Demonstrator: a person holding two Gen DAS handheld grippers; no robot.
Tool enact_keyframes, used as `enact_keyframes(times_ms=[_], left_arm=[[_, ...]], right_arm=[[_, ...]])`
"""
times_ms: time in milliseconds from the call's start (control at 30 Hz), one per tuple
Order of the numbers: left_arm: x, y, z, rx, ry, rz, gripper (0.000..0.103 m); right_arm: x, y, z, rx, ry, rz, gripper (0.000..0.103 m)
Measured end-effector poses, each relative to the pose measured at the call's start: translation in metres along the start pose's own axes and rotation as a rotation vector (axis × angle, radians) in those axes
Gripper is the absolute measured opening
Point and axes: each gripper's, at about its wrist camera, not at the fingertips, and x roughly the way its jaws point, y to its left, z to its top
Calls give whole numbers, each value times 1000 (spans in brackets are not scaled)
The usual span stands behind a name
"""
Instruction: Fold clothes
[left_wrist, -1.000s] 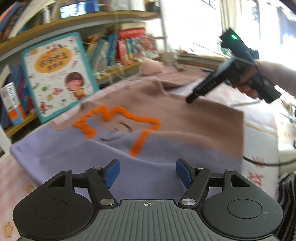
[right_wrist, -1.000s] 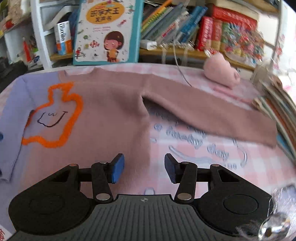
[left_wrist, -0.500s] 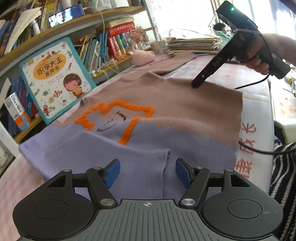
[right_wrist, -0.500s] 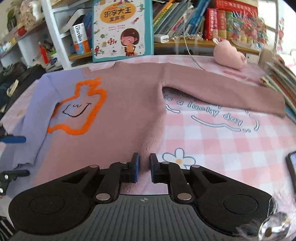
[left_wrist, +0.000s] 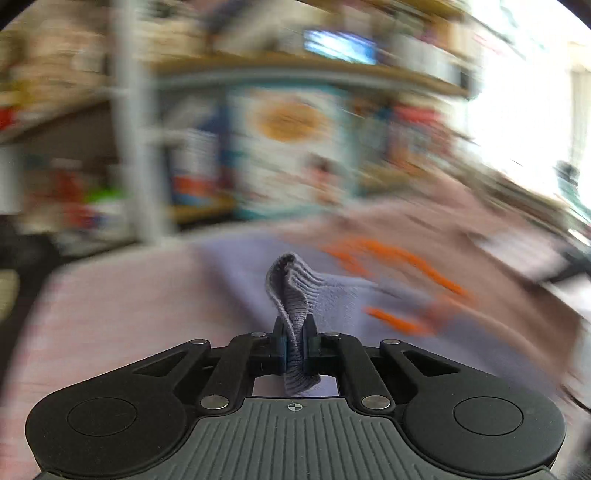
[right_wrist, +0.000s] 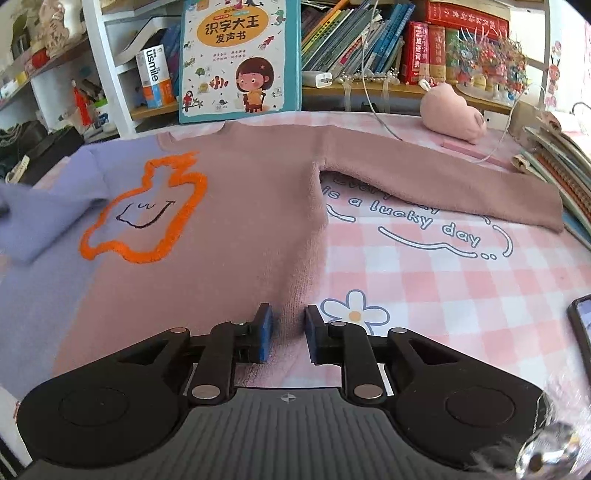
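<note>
One sweater (right_wrist: 236, 229), mauve-and-lilac with an orange outline, lies flat on the pink checked cloth (right_wrist: 443, 280) ahead of the right gripper (right_wrist: 288, 334), its mauve sleeve (right_wrist: 443, 184) stretched out ahead and right of the jaws toward the book stack (right_wrist: 554, 162), with the picture book (right_wrist: 240, 59) and pink plush (right_wrist: 452, 118) far beyond. Right jaws are opening, pads a little apart with the sweater's side edge lying between them. Left gripper (left_wrist: 294, 345) is clamped tight on the lilac ribbed cuff (left_wrist: 291, 295), which rises from between the pads with the lilac sleeve trailing ahead and right; that view is motion-blurred.
</note>
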Motion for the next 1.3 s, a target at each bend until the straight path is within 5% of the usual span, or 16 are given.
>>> enact_keyframes(times_ms=[167, 400, 500, 633, 800, 867, 1000, 1200, 1300], left_arm=[[-13, 77, 24, -31, -111, 404, 7], [-11, 131, 27, -164, -149, 577, 18], [-19, 144, 19, -254, -160, 678, 44], [-43, 152, 0, -401, -165, 586, 52], [-37, 134, -33, -544, -21, 334, 52], [-29, 126, -48, -596, 48, 291, 52], [-26, 121, -64, -597, 120, 366, 54], [-24, 136, -63, -449, 180, 587, 53], [-8, 151, -61, -422, 216, 595, 53]], right_arm=[[1, 2, -1, -6, -8, 3, 23], [2, 6, 0, -28, -8, 2, 28], [3, 6, 0, -26, -7, 5, 28], [3, 6, 3, -31, 3, 10, 31], [4, 9, 2, -45, 4, 11, 35], [4, 9, 2, -51, 5, 11, 35], [3, 8, 0, -50, -1, 22, 35], [3, 8, -1, -55, -7, 30, 38], [3, 10, -2, -62, -10, 27, 38]])
